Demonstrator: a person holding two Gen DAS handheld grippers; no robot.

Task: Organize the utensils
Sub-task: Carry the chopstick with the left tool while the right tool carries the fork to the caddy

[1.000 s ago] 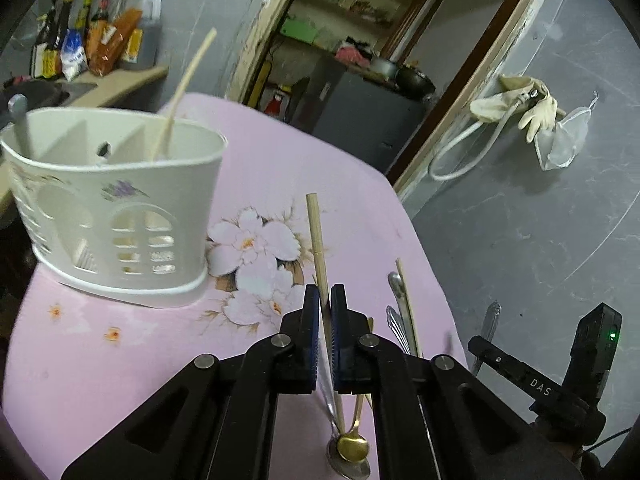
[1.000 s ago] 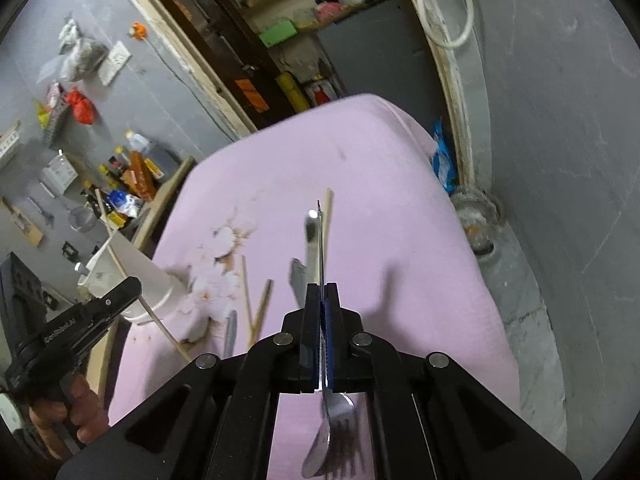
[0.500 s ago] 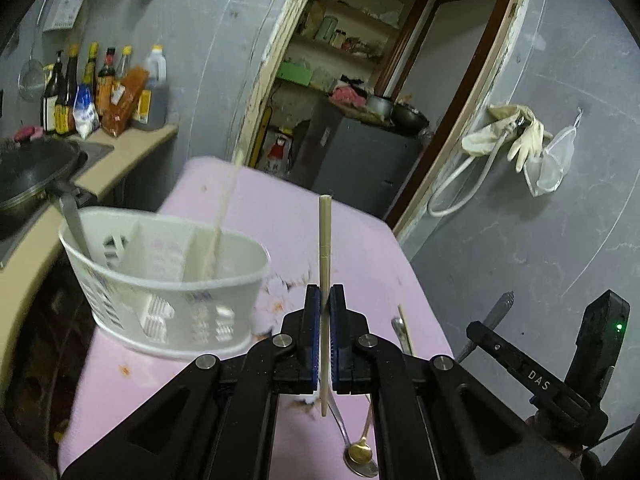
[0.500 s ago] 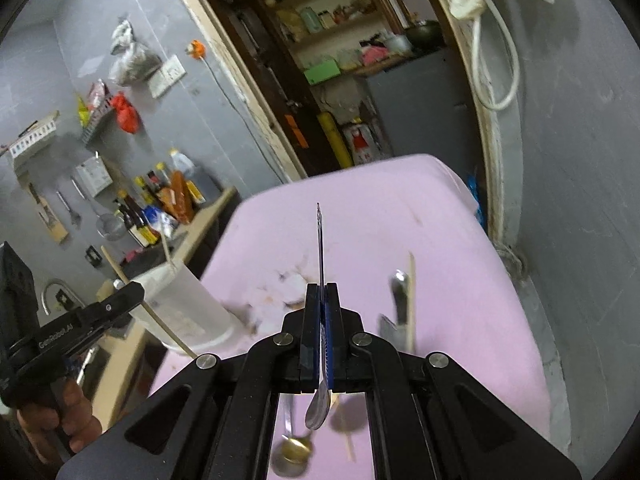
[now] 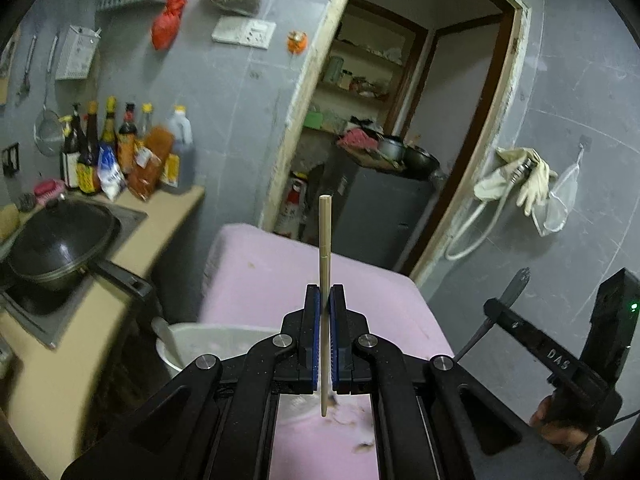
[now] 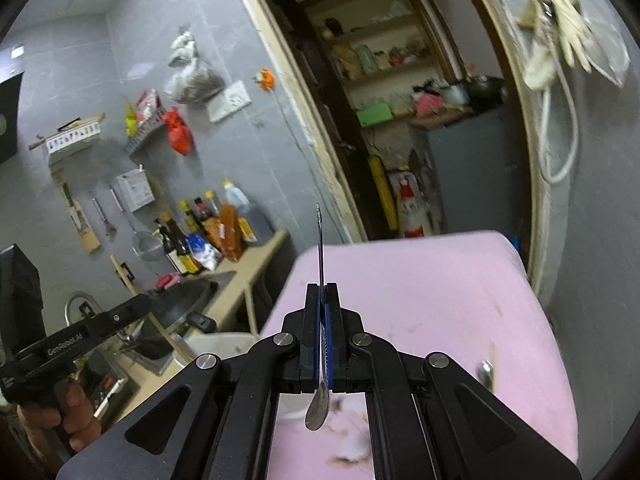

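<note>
Left tongs (image 5: 325,304): jaws closed, pinching a thin stick that stands upright between the blue pads; pointed slightly downward. Right tongs (image 6: 323,300): jaws fully closed on a flat metal handle, edge-on, bowl end hanging below. Each carried in one hand (image 6: 72,412), raised.

Both wrist views look slightly downward along their claws, sharing the pink table (image 5: 368,280) and doorway (image 6: 400,120).
</note>
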